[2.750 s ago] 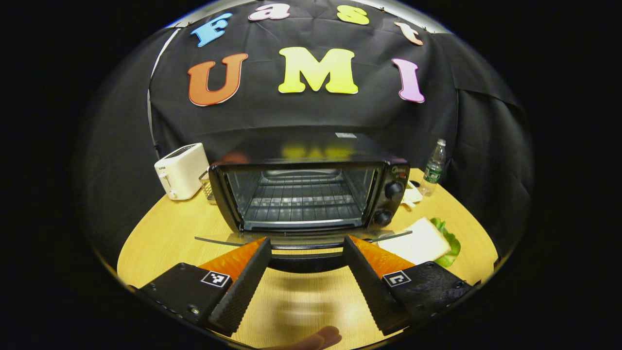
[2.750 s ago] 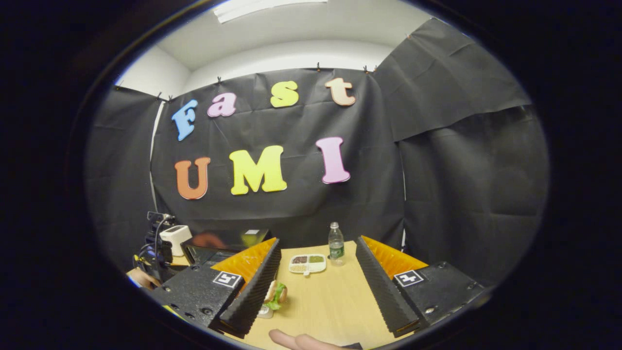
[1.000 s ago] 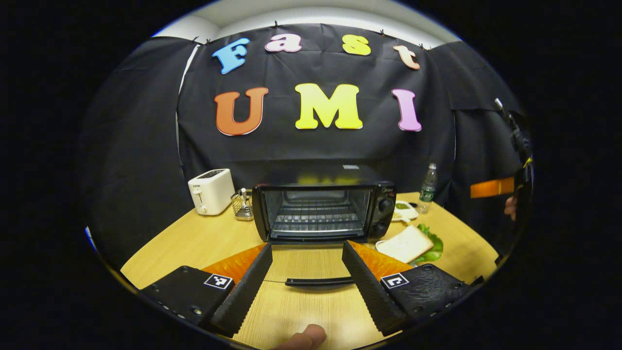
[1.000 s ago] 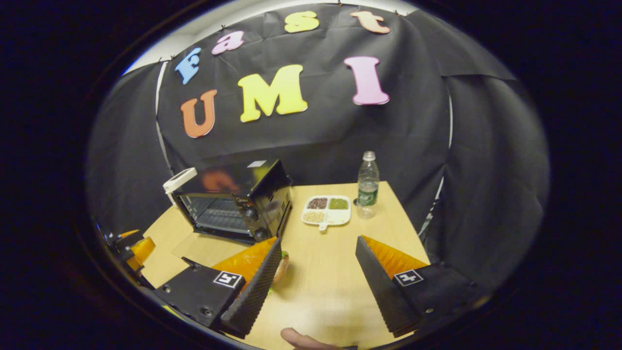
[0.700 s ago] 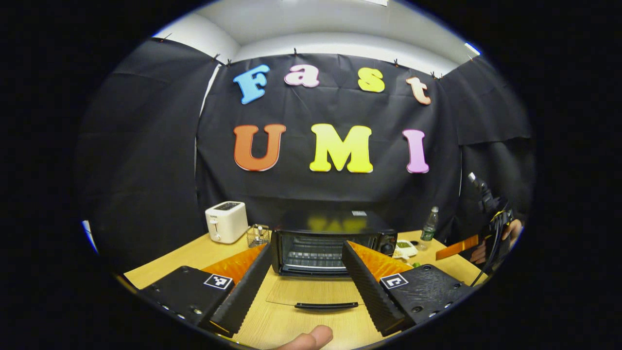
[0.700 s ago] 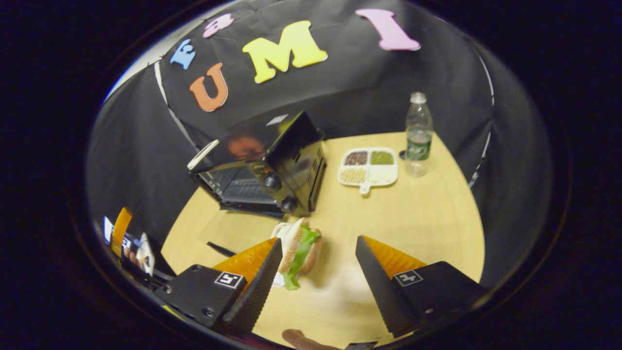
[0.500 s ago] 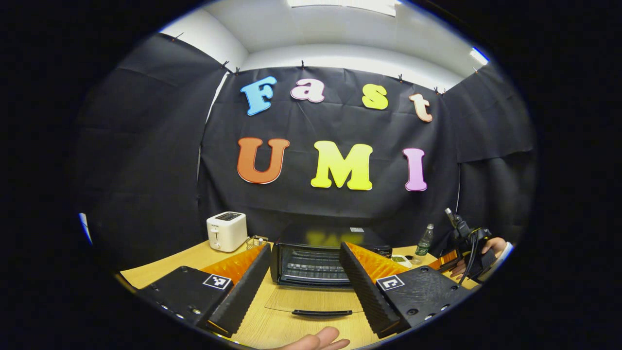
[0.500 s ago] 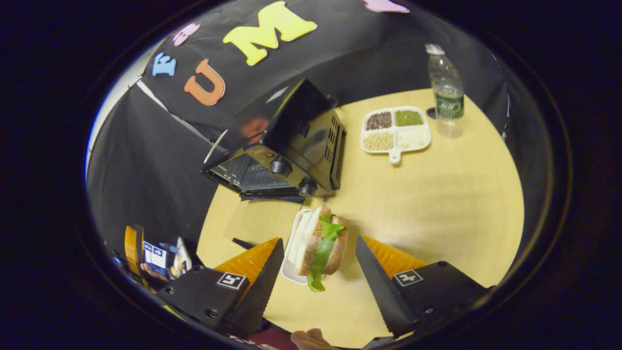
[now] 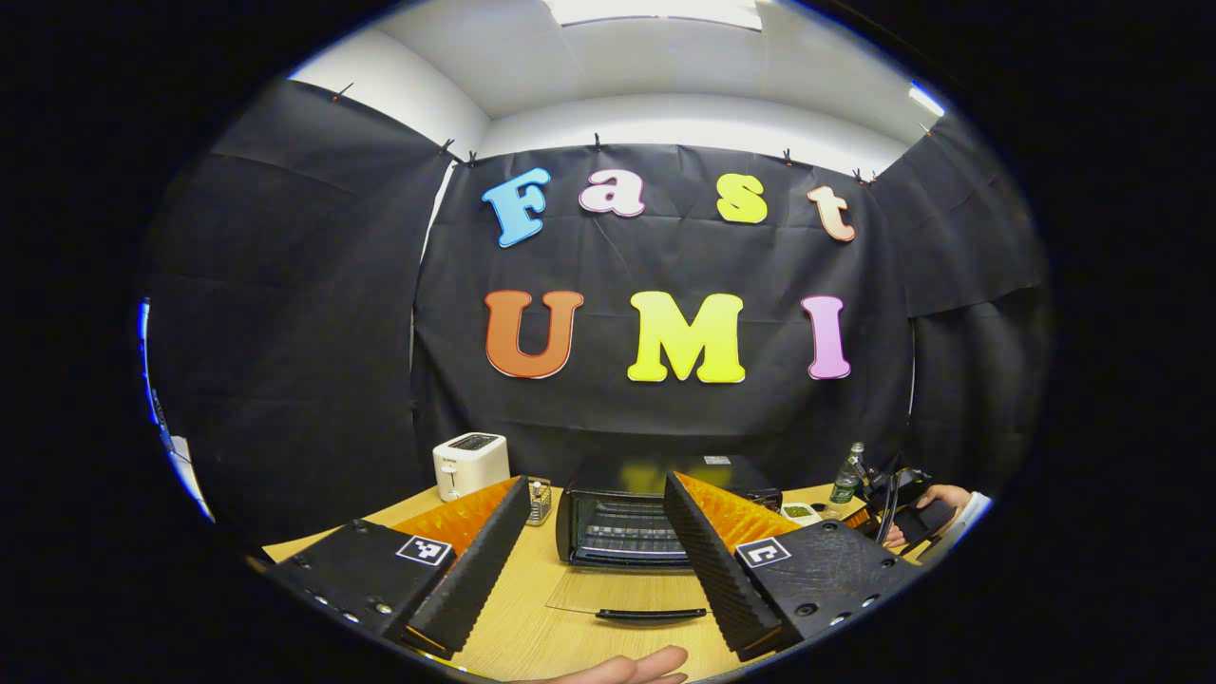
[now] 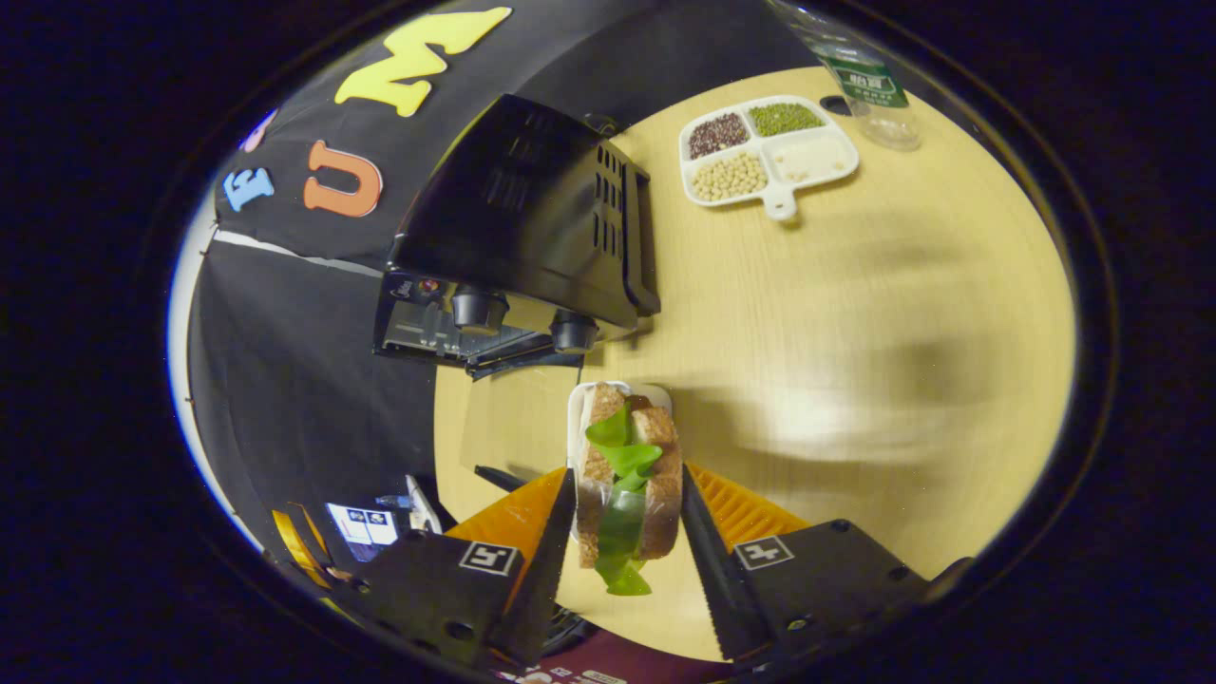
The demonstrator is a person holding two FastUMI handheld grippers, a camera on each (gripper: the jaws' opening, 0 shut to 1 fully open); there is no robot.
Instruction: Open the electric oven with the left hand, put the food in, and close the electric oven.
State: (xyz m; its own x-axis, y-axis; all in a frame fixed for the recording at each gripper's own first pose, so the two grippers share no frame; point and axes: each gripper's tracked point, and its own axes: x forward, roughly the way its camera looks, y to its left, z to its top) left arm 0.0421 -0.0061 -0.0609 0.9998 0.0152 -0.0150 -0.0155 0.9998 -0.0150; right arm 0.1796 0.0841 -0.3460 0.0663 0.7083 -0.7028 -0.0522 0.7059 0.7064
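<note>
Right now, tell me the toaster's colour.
White; the toaster shows best in the left gripper view, left of the oven.

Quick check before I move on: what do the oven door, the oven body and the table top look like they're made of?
Oven door: clear glass, probably; the table's grain shows through it, with a dark bar handle at its edge.
Oven body: glossy black painted metal by the look; it mirrors the wall and has punched vent slots.
Table: pale wood or wood-look laminate, matte, with fine straight grain.
</note>
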